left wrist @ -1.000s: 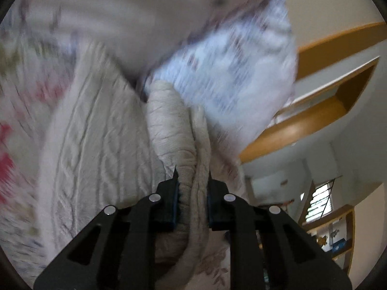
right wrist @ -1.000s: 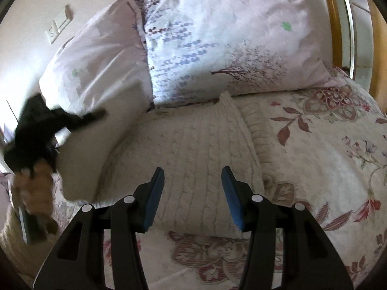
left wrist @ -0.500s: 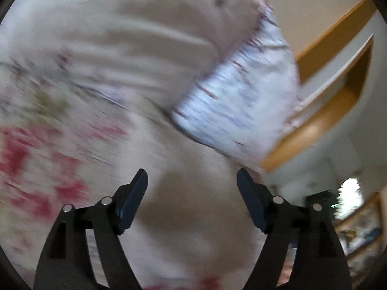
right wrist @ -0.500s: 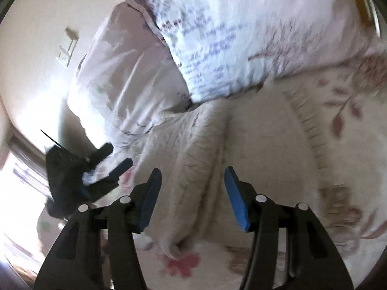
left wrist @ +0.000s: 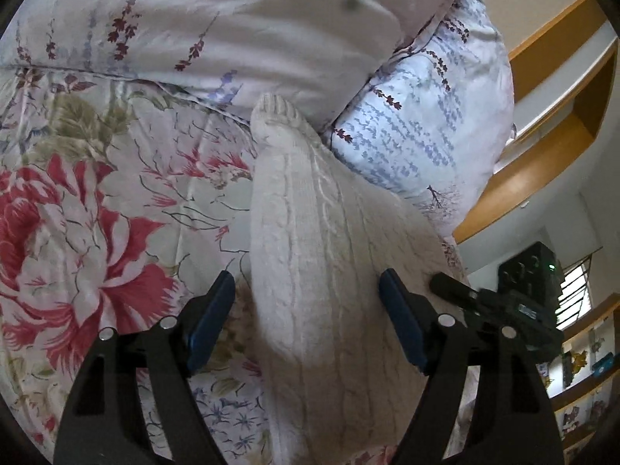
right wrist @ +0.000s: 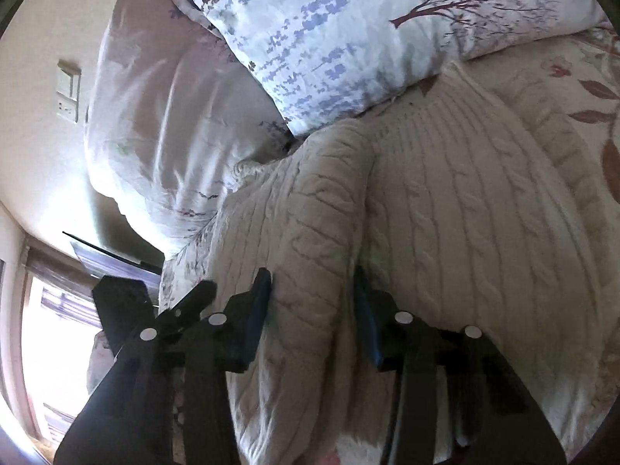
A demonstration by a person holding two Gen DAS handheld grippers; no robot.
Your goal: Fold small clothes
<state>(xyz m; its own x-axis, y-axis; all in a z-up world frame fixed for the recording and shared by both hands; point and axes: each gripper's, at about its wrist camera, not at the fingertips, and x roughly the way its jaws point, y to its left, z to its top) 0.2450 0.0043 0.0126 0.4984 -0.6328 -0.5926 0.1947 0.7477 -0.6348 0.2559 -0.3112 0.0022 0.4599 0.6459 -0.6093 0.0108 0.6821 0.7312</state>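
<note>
Left wrist view shows the cream cable-knit sweater (left wrist: 333,271) lying on the floral bedspread (left wrist: 97,213), its folded length running straight ahead toward the pillows (left wrist: 426,128), with the left hand-held gripper (left wrist: 306,321) spread wide, holding nothing, its blue pads on either side of the near end. From the right wrist view, the right hand-held gripper (right wrist: 312,310) straddles a thick, soft raised fold, its pads close against the knit, though whether it actually pinches I cannot tell; it seems the nearer one for the next fold.
</note>
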